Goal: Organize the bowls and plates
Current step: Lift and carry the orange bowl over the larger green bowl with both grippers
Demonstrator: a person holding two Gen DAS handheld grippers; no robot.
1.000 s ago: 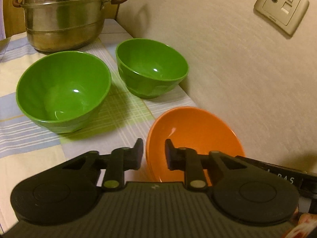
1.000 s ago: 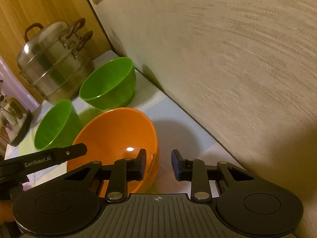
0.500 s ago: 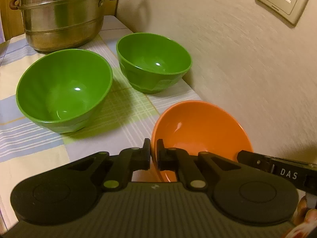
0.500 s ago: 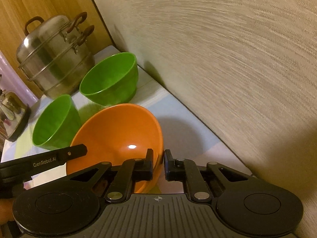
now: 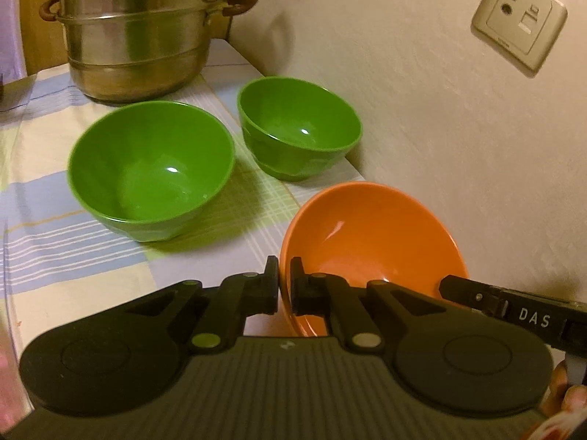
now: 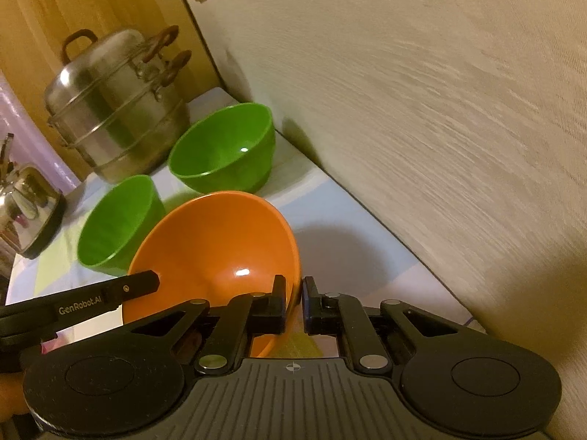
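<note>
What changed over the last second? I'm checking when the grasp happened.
Both grippers closed on the orange bowl: the left gripper now pinches its near rim, the right gripper the opposite rim. The bowl looks lifted and tilted. Both green bowls and the steamer pot stayed put.

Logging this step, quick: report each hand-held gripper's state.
Left hand-held gripper: closed on the orange bowl rim.
Right hand-held gripper: closed on the same bowl's opposite rim.
</note>
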